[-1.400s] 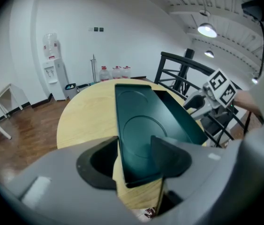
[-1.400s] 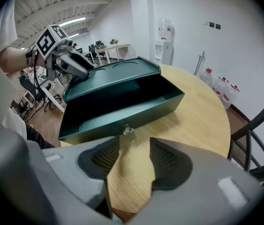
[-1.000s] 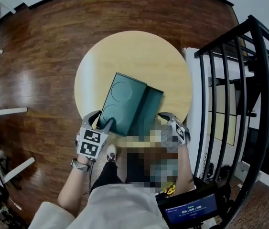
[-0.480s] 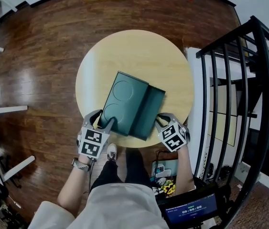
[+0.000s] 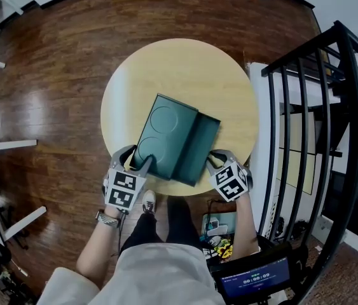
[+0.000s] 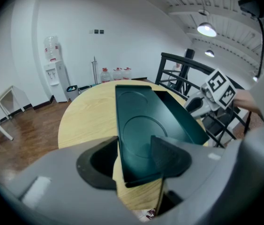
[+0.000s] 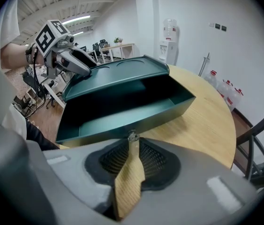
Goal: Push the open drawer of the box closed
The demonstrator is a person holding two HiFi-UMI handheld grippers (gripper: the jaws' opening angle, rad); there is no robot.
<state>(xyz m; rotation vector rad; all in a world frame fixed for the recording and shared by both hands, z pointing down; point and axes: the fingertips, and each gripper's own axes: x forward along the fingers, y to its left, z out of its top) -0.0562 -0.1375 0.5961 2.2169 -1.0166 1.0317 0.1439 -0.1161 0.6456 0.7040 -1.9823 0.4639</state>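
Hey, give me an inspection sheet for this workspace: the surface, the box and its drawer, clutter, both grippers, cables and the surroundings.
Surface: round wooden table.
Job's things: green box lies on the table; its drawer stands open toward the right gripper, and nothing shows inside it.
Clutter: nothing seen.
Grippers: left gripper straddles the box's near corner, but whether it presses is unclear. The right gripper jaws have just been closing and now pinch the small metal knob on the drawer front.
Cables: nothing seen.
Surroundings: dark wood floor, black railing, water jugs by the wall.
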